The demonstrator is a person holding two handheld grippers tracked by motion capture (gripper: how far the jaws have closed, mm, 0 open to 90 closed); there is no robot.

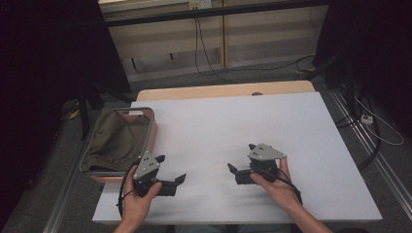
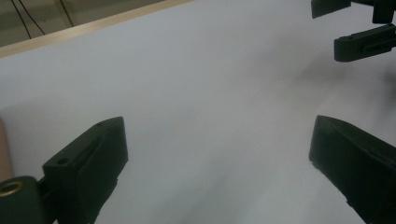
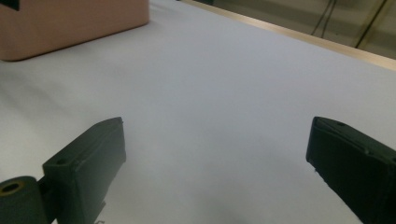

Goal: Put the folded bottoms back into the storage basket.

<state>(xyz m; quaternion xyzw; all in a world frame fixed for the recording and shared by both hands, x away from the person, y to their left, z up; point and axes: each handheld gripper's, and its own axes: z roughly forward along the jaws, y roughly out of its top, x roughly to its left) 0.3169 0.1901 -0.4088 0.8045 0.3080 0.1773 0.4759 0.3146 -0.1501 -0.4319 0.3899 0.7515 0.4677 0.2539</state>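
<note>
**Both grippers wide and empty beside the basket**

The pink plastic basket with its grey metal rim (image 1: pixel 151 127) and olive-green cloth (image 1: pixel 116 141) inside sits at the left edge of the white table (image 1: pixel 233 126), overhanging it a little. It is the thing nearest my left gripper (image 1: pixel 170 170), which rests on the table just beside the basket's near corner. Its jaws are spread wide and hold nothing. My right gripper (image 1: pixel 241 162) rests well apart to the right, jaws equally wide and empty, facing the left one across bare tabletop.

In the right gripper view the basket's pink wall (image 3: pixel 74 28) stands far off to the left.

The risk I see: reaching in from this low angle, a jaw could catch the rim and shove the basket further off the edge. The cloth looks loosely bunched, though the light is dim, so a shallow pinch might slip.
</note>
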